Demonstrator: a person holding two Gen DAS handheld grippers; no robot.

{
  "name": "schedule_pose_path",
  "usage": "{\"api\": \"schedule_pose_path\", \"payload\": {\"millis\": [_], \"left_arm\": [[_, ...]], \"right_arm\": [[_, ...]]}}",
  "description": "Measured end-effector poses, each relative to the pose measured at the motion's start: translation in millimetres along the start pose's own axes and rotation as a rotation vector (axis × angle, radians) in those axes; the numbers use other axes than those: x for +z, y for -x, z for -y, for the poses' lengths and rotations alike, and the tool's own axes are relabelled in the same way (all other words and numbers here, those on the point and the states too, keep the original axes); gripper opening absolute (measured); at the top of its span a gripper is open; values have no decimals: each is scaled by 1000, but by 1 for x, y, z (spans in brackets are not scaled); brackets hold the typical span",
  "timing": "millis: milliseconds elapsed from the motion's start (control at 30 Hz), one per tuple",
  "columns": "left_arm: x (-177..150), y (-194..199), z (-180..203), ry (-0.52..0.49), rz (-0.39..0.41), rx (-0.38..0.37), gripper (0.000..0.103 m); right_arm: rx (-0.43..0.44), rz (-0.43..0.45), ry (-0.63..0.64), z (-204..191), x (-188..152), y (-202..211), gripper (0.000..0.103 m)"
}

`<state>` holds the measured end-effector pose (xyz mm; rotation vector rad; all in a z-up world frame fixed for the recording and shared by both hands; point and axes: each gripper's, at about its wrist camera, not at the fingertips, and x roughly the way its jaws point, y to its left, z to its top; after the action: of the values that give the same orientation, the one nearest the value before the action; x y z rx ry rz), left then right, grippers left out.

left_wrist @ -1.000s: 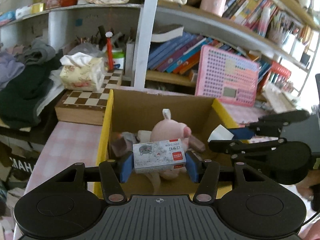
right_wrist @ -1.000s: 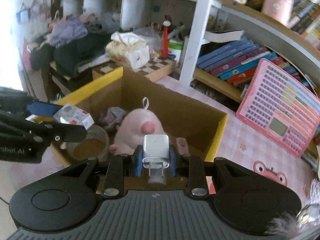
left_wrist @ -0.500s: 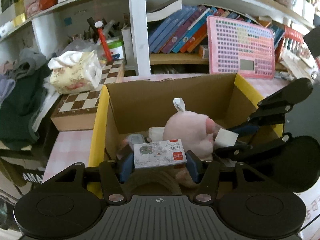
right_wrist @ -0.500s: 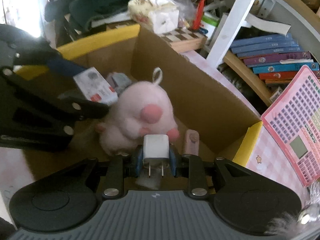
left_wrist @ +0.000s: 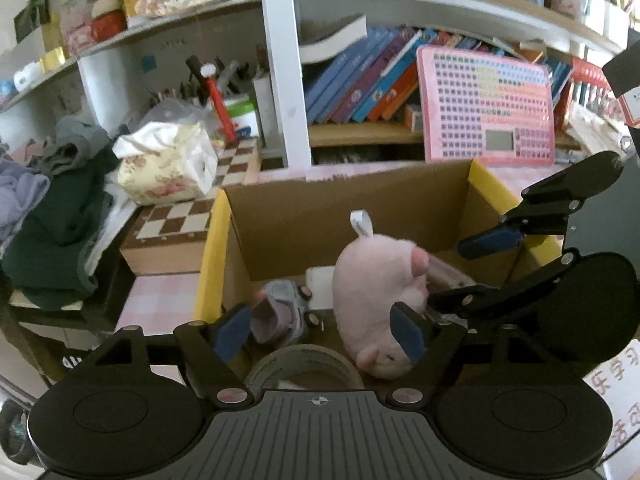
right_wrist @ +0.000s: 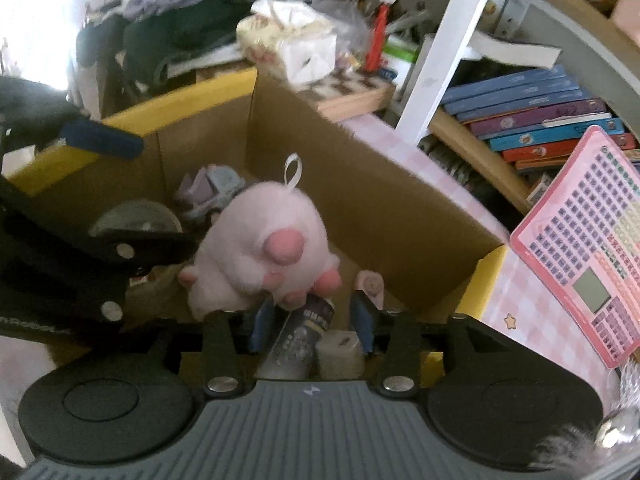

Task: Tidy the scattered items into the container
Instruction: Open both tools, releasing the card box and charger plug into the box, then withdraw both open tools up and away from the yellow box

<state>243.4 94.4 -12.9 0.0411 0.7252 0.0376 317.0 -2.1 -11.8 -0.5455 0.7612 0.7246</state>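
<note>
Left wrist: left gripper over cardboard box, fingers wide, holding nothing; pink plush pig inside box.

Right wrist: right gripper fingers spread, empty, above white charger inside box, just beside pig.

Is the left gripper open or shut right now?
Open. The left gripper has its blue pads spread wide with nothing between them, above the cardboard box.

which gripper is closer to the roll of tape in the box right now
Left. The left gripper hangs open directly over the tape roll; the right gripper is open across the pink plush pig from it.
</note>
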Motion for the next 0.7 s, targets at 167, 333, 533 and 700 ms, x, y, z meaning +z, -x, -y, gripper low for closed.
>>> {"api": "schedule_pose_path", "payload": {"millis": [167, 333, 533, 700], "left_arm": [[-3, 29, -4, -17, 57, -31, 80], [-11, 62, -7, -23, 92, -48, 80], [-25, 100, -13, -24, 123, -71, 83], [-42, 123, -16, 7, 127, -80, 85]], "right_arm": [[-37, 69, -37, -5, -2, 28, 51], [-72, 130, -78, -16, -9, 63, 55], [-110, 185, -146, -33, -27, 104, 60], [-146, 204, -201, -47, -48, 129, 64]]}}
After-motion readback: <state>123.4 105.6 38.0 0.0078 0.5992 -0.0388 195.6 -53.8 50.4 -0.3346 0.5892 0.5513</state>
